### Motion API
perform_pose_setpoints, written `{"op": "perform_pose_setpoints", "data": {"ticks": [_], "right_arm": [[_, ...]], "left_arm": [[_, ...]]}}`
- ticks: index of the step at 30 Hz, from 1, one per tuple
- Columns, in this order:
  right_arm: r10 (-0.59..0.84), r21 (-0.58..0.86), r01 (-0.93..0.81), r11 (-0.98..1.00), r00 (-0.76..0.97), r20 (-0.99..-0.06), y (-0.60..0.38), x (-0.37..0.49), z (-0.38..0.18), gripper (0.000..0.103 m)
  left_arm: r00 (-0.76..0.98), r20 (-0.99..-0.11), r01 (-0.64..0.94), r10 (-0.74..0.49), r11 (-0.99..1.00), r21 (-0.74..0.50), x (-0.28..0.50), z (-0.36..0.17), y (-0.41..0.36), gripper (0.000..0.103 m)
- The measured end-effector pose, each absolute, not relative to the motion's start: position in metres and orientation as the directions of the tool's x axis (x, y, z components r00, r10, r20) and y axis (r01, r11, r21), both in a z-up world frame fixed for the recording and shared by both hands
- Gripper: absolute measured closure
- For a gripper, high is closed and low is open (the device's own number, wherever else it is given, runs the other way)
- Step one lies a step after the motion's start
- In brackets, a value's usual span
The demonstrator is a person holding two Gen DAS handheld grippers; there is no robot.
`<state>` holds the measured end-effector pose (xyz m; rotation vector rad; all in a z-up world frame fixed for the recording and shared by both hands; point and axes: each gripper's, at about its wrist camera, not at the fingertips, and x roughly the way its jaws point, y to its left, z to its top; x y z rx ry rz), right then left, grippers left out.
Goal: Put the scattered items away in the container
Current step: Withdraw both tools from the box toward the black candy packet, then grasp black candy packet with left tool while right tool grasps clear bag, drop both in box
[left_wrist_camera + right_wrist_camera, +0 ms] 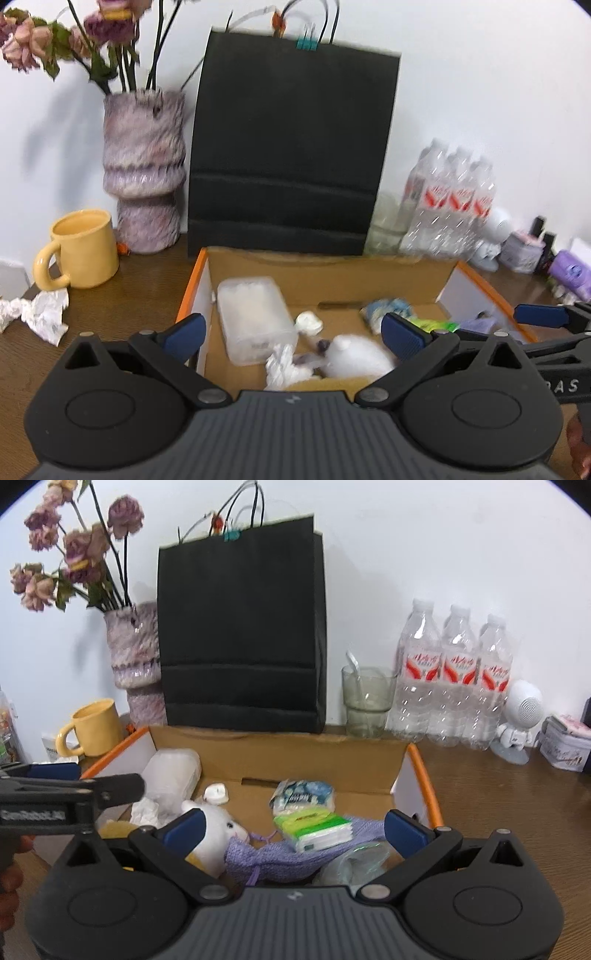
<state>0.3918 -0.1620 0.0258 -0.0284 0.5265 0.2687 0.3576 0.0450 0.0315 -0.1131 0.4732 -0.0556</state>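
An open cardboard box (332,264) with orange edges (280,746) sits in front of both grippers. It holds a clear plastic case (255,317), a white plush toy (218,830), a green tissue pack (317,825), a blue packet (304,794), a purple knit pouch (280,860) and crumpled tissue (284,367). My left gripper (293,334) is open and empty above the box's near left part. My right gripper (293,829) is open and empty above the near right part. Crumpled paper (40,314) lies on the table left of the box.
A black paper bag (242,627) stands behind the box. A vase of dried flowers (146,170) and a yellow mug (79,251) stand at the left. A glass (365,701), water bottles (454,679), a white figurine (519,720) and tins stand at the right.
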Motion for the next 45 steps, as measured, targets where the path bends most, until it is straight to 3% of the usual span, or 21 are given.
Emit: {"op": "perform_pose_setpoints", "data": {"ticks": [8, 28, 40, 45], "right_arm": [[0.233, 0.030, -0.247, 0.968, 0.854, -0.466, -0.189, 0.357, 0.038, 0.000], [0.190, 0.041, -0.202, 0.979, 0.807, -0.559, -0.198, 0.293, -0.004, 0.001], [0.191, 0.034, -0.218, 0.975, 0.760, -0.621, -0.175, 0.297, -0.033, 0.014], [0.173, 0.015, -0.210, 0.978, 0.762, -0.625, -0.169, 0.302, -0.037, 0.030]], "left_arm": [[0.910, -0.408, 0.012, -0.066, 0.991, -0.134, 0.325, 0.041, 0.062, 0.000], [0.836, -0.548, -0.043, -0.027, 0.993, -0.114, 0.259, -0.009, 0.076, 0.000], [0.811, -0.585, -0.051, -0.001, 0.996, -0.071, 0.269, -0.033, 0.065, 0.000], [0.793, -0.609, -0.054, 0.017, 0.998, -0.042, 0.278, -0.041, 0.062, 0.006]]}}
